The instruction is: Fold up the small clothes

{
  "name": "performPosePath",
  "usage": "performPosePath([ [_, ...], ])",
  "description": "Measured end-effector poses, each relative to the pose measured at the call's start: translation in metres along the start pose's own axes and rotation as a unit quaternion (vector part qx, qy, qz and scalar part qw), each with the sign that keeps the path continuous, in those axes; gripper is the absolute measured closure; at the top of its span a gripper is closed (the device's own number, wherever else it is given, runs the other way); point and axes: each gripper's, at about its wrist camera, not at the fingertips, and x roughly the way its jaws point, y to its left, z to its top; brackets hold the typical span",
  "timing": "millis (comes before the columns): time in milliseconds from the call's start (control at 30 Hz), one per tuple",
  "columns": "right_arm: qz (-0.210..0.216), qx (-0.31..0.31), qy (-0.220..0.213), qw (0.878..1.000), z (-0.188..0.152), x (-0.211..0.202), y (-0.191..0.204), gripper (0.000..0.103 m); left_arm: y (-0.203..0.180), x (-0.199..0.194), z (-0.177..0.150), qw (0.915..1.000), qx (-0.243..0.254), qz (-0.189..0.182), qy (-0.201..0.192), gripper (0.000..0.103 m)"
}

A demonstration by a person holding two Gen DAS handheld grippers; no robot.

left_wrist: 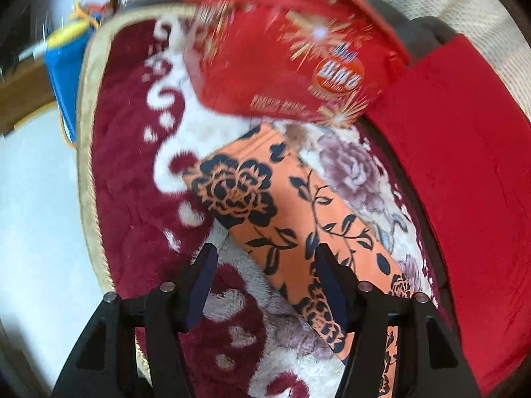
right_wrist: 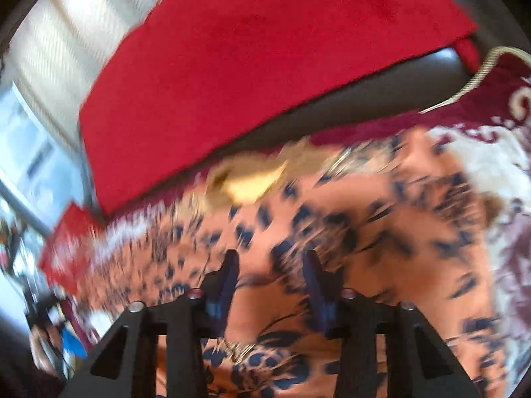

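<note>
An orange garment with a dark blue flower print [left_wrist: 285, 219] lies as a long folded strip on a maroon and white plush blanket [left_wrist: 132, 172]. My left gripper [left_wrist: 264, 258] is open above the blanket, its right finger over the garment's edge. In the right wrist view the same garment [right_wrist: 381, 232] fills the lower frame, blurred by motion. My right gripper [right_wrist: 270, 265] is open just above it, with nothing between the fingers.
A red printed bag [left_wrist: 285, 49] lies at the blanket's far end, also seen small in the right wrist view [right_wrist: 66, 242]. A red cushion [left_wrist: 464, 172] [right_wrist: 249, 66] lies on a dark sofa beside the blanket. A blue and yellow object [left_wrist: 66, 49] sits at far left.
</note>
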Motion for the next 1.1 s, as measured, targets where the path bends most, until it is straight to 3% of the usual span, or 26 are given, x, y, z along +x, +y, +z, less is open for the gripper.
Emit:
performPosePath([
  [33,-0.006,-0.007,0.028,1.0,-0.003,0.014,0.005,0.062,0.001,0.006,-0.001,0.9999,-0.005,-0.006,0.011,0.042],
  [67,-0.017,-0.013,0.052,0.998,-0.006,0.026,0.007,0.062,0.003,0.012,-0.001,0.9996,-0.012,-0.015,0.021,0.048],
  [100,-0.026,-0.019,0.056,0.998,-0.009,0.031,0.008,0.062,0.004,0.019,-0.001,0.9991,-0.017,-0.023,0.03,0.061],
  [200,-0.026,-0.029,0.05,0.998,-0.006,0.029,0.012,0.063,0.004,0.025,0.0,0.9982,-0.029,-0.04,0.032,0.071],
  [267,-0.006,-0.012,0.041,0.999,-0.003,0.022,0.01,0.063,0.004,0.025,0.002,0.9968,-0.042,-0.063,0.024,0.075],
  [333,-0.015,-0.015,0.026,0.999,-0.001,0.017,0.008,0.063,0.002,0.029,0.005,0.9952,-0.047,-0.084,0.018,0.075],
  [467,-0.017,-0.023,0.006,1.0,0.002,0.007,0.006,0.063,-0.003,0.037,0.004,0.9941,-0.049,-0.096,0.01,0.076],
  [567,-0.019,-0.02,-0.003,1.0,0.001,0.003,0.005,0.063,-0.017,0.029,0.001,0.9949,-0.025,-0.098,-0.012,0.099],
  [700,-0.02,-0.007,-0.019,1.0,0.007,-0.005,-0.003,0.063,-0.07,-0.001,-0.019,0.9881,0.065,-0.128,-0.056,0.099],
  [800,-0.018,0.008,-0.029,0.999,0.011,-0.011,-0.011,0.063,-0.131,-0.027,-0.054,0.9691,0.167,-0.165,-0.076,0.099],
  [867,-0.019,0.021,-0.034,0.999,0.013,-0.015,-0.019,0.063,-0.173,-0.042,-0.089,0.9488,0.235,-0.196,-0.078,0.099],
  [967,-0.023,0.038,-0.038,0.998,0.015,-0.02,-0.031,0.063,-0.231,-0.056,-0.153,0.9123,0.324,-0.245,-0.053,0.099],
  [1033,-0.024,0.05,-0.043,0.998,0.016,-0.024,-0.039,0.063,-0.267,-0.062,-0.208,0.8789,0.39,-0.274,-0.027,0.099],
  [1067,-0.024,0.054,-0.044,0.997,0.016,-0.027,-0.043,0.063,-0.277,-0.063,-0.227,0.8679,0.41,-0.28,-0.016,0.098],
  [1100,-0.026,0.06,-0.045,0.997,0.017,-0.029,-0.048,0.062,-0.29,-0.062,-0.254,0.8517,0.437,-0.289,0.003,0.098],
])
